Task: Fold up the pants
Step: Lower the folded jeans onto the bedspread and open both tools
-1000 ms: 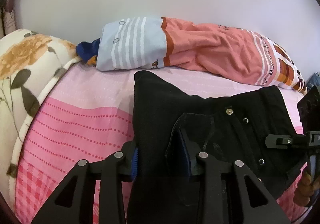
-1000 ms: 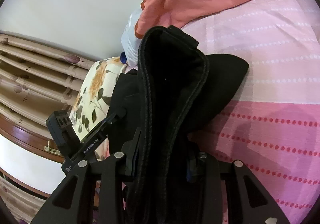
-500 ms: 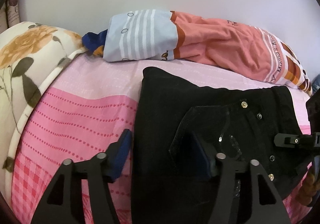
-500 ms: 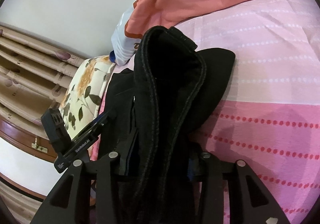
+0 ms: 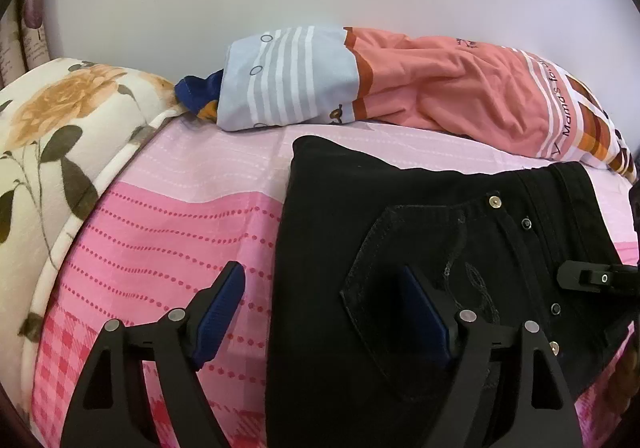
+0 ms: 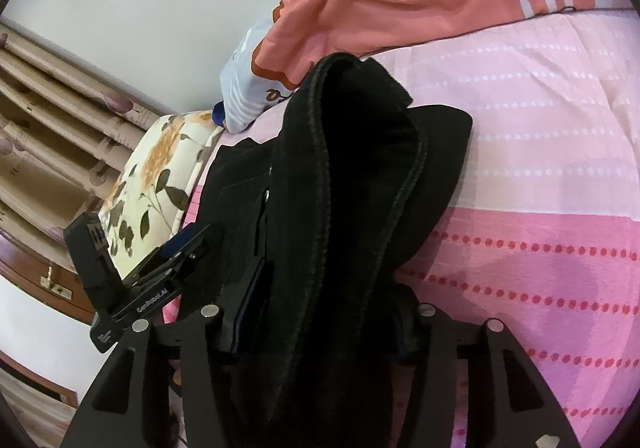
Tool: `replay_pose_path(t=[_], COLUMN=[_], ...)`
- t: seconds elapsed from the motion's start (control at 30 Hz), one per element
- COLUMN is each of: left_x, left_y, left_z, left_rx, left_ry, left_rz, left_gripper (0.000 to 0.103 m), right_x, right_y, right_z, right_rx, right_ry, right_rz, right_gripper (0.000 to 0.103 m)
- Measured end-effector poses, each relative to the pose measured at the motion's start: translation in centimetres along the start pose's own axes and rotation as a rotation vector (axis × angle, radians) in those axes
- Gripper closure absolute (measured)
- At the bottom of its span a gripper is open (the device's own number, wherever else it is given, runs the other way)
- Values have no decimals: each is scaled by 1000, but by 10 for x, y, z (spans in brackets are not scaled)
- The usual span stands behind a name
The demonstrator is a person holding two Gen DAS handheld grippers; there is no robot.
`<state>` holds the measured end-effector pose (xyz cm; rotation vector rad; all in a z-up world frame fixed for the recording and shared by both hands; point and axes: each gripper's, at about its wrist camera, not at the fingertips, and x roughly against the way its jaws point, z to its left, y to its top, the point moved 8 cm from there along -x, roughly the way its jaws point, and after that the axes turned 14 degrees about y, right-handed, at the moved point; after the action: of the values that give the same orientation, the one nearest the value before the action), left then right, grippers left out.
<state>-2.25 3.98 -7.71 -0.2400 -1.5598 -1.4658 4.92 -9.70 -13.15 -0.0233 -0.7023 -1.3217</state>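
Observation:
Black pants (image 5: 420,215) lie folded on a pink bedsheet (image 5: 168,215), with a back pocket and rivets facing up. My left gripper (image 5: 324,304) is open; its jaws stand wide apart over the pants' left edge, holding nothing. My right gripper (image 6: 324,324) is shut on a thick fold of the pants' waistband (image 6: 360,175), which rises between its jaws. The left gripper also shows in the right wrist view (image 6: 168,268) at the left. The right gripper's tip shows at the right edge of the left wrist view (image 5: 596,278).
A salmon and light blue bundle of cloth (image 5: 400,87) lies along the wall behind the pants. A floral pillow (image 5: 52,135) sits at the left. Curtains (image 6: 48,119) and a wooden headboard (image 6: 52,280) stand beyond the pillow.
My left gripper has opened and let go of the pants, and the pants now lie flat beneath it. My right gripper keeps its hold on the waistband.

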Motion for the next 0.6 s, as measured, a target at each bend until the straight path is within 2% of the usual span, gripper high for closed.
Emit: replay_pose_path(t=[0.07,0.23,0.3,0.43,0.6], left_x=[1,9,13,16,19], left_y=[0,0,0,0,-2], left_z=[0,2,5,17,27], left_rx=[-1,9,26,100,140], left_ry=[4,27,43,33,35], left_rz=[-2,-25,-40,-42,-48], left_gripper=[23,23,23,22,22], right_x=[-1,-6,-8,-7,9], right_y=[-1,0,0,-1,0], right_z=[3,10,13,15,18], right_rx=[18,33,43,51,85], right_ry=[-12,-9,-17,-57,-132], right_rz=[4,2,2,-12,-83], right_gripper=[49,30,26,25,24])
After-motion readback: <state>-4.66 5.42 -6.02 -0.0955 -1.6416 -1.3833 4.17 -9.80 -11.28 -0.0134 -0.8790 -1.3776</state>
